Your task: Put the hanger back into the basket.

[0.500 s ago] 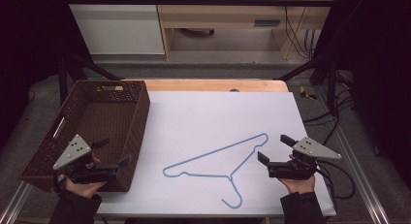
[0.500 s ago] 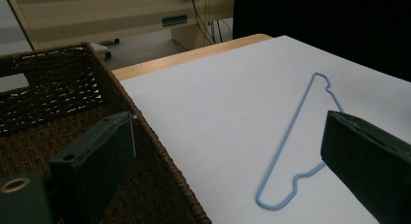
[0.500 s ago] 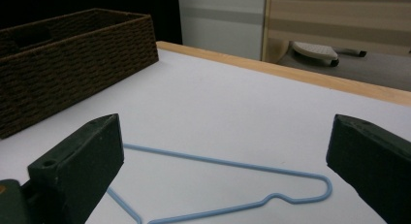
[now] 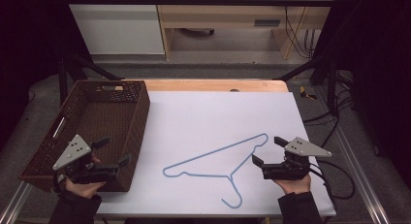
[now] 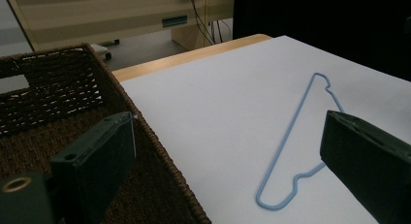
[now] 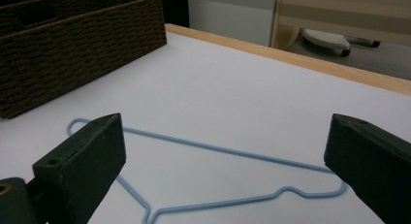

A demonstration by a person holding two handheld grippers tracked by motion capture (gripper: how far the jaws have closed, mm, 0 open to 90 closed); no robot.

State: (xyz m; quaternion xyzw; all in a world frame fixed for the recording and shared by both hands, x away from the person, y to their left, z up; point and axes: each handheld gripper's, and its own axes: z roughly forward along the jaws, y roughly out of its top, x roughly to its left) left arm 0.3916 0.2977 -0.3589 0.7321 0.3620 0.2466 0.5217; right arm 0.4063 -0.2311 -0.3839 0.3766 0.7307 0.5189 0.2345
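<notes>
A light blue wire hanger [image 4: 218,163] lies flat on the white table top [image 4: 218,117], hook toward the near edge. In the left gripper view the hanger [image 5: 295,146] lies ahead on the right; in the right gripper view the hanger [image 6: 218,151] runs across just beyond the jaws. My left gripper [image 4: 114,152] hovers open over the near right corner of the dark wicker basket [image 4: 97,112], jaws empty. My right gripper [image 4: 267,150] is open, just right of the hanger's right end, a little apart from it.
The wicker basket [image 5: 58,103] takes the table's left side and looks empty inside. A bare wooden strip [image 4: 213,85] edges the far side. Cables [image 4: 334,180] trail off the right edge. Beyond the table stands light wooden furniture [image 4: 228,20].
</notes>
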